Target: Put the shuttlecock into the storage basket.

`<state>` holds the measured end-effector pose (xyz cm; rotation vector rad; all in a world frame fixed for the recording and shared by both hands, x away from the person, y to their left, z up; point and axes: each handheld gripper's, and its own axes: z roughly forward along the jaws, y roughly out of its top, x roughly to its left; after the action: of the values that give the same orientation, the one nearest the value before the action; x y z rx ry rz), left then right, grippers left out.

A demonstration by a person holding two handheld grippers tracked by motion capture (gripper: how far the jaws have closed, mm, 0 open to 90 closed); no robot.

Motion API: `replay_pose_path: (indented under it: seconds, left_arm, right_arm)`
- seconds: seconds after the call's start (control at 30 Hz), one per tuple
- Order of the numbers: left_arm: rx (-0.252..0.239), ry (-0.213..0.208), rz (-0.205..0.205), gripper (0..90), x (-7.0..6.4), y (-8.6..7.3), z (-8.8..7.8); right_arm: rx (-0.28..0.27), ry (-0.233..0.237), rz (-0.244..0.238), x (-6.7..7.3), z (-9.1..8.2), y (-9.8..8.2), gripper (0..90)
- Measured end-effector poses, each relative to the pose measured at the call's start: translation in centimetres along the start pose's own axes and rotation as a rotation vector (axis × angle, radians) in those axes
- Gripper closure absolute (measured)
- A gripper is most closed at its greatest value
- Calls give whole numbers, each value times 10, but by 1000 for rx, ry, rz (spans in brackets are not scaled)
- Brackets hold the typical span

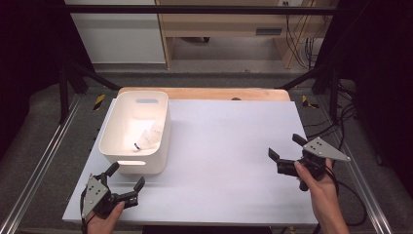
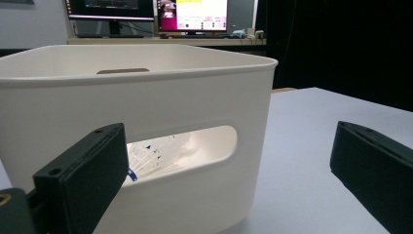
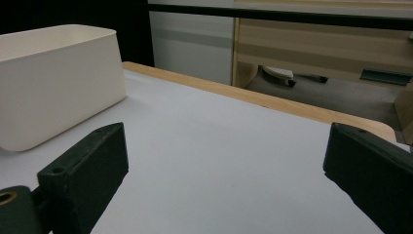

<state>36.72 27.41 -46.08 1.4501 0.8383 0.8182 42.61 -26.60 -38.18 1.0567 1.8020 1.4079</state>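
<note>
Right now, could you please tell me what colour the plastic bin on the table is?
The rectangular plastic bin is cream-white, clearest in the high view.

High view looks down overhead; both gripper views sit low, sharing the white bin.

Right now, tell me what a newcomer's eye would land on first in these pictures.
The white rectangular plastic bin with handle slots stands out at the table's left, with a white feathered shuttlecock lying inside, also visible through the slot in the left gripper view. The left hand-held gripper sits open just in front of the bin. The right hand-held gripper sits open over the bare pale grey tabletop at the right.
</note>
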Motion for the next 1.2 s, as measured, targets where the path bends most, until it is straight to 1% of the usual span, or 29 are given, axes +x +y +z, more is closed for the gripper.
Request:
replay_pose_path:
  seconds: [0.17,0.43,0.57,0.6,0.8,0.9,0.97,1.0,1.2]
  left_arm:
    - [1,-3,-4,6,0,0,0]
    - [0,-4,-6,6,0,0,0]
    - [0,-6,-4,6,0,0,0]
    - [1,-6,-5,6,0,0,0]
    - [1,-5,-5,6,0,0,0]
    - [0,-6,-6,6,-1,0,0]
    - [-1,-6,-5,6,-1,0,0]
    - [-7,-6,-6,6,-1,0,-1]
    - [-12,-9,-12,6,0,1,-1]
  right_arm:
    - [-12,0,-17,4,-4,-9,31]
    - [-23,-8,-17,6,-10,-23,31]
    - [-19,-8,-19,7,-12,-30,31]
    - [-20,-8,-25,7,-12,-33,31]
    - [-20,-10,-11,8,-13,-45,31]
    - [-23,-9,-14,8,-14,-51,31]
    - [-27,-5,-13,9,-13,-53,31]
    - [-41,6,-22,10,-13,-57,32]
    - [-75,36,-26,13,-11,-64,32]
